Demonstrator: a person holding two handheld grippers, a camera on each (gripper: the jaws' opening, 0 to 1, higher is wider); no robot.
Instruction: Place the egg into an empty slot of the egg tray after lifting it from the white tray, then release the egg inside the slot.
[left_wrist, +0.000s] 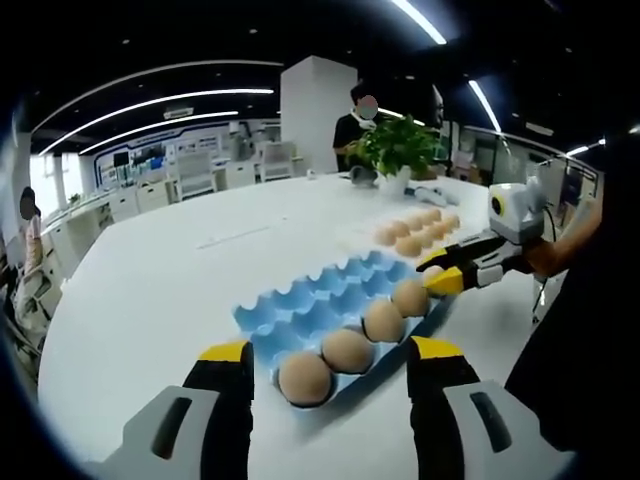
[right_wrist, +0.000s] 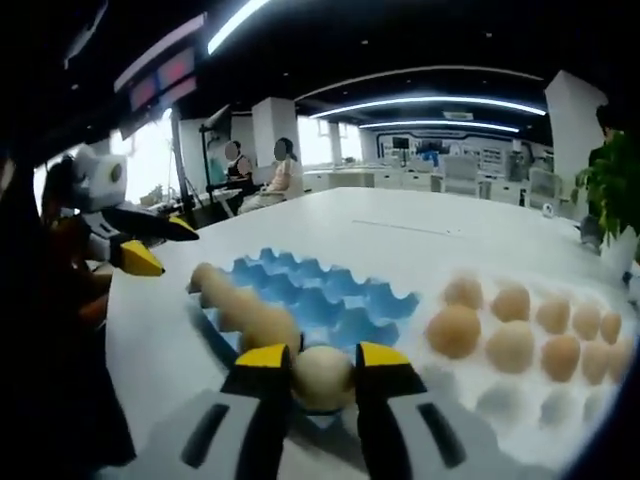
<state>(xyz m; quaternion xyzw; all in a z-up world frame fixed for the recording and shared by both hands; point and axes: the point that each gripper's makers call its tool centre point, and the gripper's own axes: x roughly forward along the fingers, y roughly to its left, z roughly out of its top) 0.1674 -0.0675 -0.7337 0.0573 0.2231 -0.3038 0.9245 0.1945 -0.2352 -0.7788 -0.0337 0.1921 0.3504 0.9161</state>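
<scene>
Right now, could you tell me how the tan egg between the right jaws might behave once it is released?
The tan egg looks rounded and smooth, so it may roll outside a cup of the blue egg tray. Its shell is probably fragile; gentle opening seems wise.

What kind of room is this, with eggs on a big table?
Probably an open-plan office or lab: a long white table, rows of desks behind, strip ceiling lights, and a potted plant.

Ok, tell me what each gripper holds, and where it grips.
The right gripper clamps an egg across its sides, over the blue egg tray. The left gripper holds nothing.
</scene>
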